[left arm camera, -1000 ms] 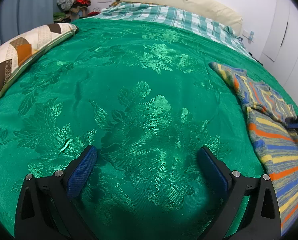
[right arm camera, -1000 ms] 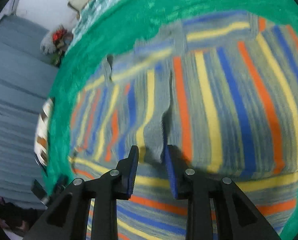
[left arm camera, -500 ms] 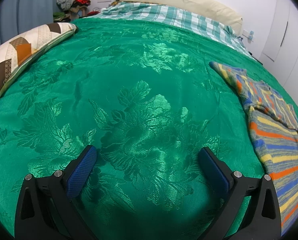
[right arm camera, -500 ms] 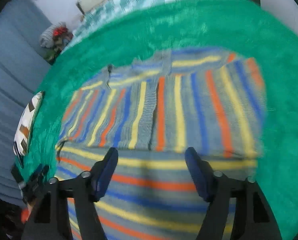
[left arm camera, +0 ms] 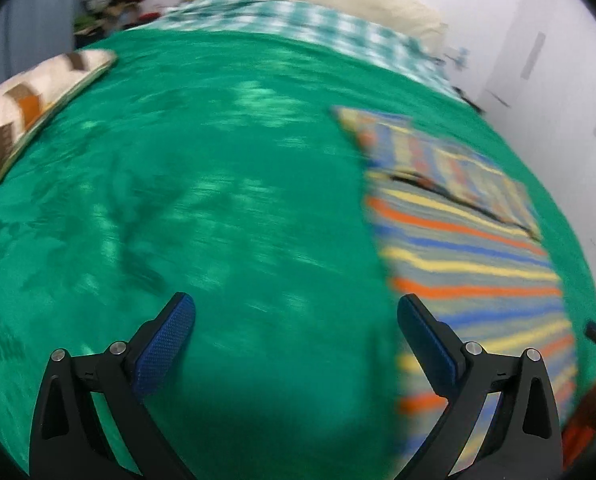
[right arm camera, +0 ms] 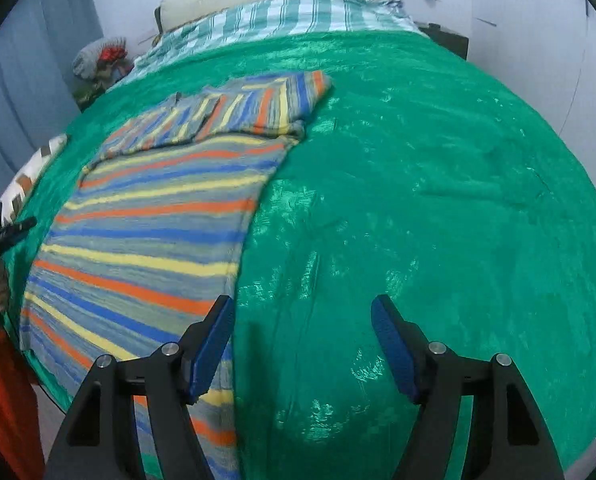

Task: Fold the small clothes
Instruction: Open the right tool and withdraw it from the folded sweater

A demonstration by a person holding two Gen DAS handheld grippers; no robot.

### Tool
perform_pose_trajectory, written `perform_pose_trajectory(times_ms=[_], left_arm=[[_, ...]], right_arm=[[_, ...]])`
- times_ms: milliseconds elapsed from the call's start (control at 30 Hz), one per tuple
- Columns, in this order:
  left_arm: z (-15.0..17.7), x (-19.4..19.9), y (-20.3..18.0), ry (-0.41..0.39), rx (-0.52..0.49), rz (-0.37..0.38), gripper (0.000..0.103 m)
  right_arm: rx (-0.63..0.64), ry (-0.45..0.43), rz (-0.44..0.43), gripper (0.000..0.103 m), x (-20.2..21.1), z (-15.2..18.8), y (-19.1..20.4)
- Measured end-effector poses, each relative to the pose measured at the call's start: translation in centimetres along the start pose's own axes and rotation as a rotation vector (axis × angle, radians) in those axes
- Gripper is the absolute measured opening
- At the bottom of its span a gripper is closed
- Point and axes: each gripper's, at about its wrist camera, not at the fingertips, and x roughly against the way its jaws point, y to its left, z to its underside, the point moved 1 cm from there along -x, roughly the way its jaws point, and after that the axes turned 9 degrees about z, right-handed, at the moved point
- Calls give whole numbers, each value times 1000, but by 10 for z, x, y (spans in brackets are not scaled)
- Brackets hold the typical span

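My right gripper [right arm camera: 302, 344] is hanging spread and empty over the shiny green bedspread [right arm camera: 438, 184], just beside the striped knitted sweater [right arm camera: 158, 232] lying partly folded; my left gripper [left arm camera: 296, 340] is likewise gaping, holding nothing.

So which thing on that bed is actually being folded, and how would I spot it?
Start at the bed's green bedspread. On it lies a striped knit top, its upper part folded over. It alone carries orange, yellow and blue stripes; the pillow nearby has brown patches.
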Motion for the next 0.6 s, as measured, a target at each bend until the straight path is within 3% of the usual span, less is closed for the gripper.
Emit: perform_pose_trajectory(times_ms=[67,167,367,600], left_arm=[[6,1,-25,10,-43,18,101],[12,-4,-36,13,-75,-17,101],[14,5,4,-34,17,-79,101],[17,-12,34,-9,69,-167,102]], right_arm=[[-11,-57,17,72,6,-1,-1],[-21,-47,62,73,-2,-1,-2],[-68,-32,122,73,-9,-1,-18],[-113,38,188,73,-27,7,-30]])
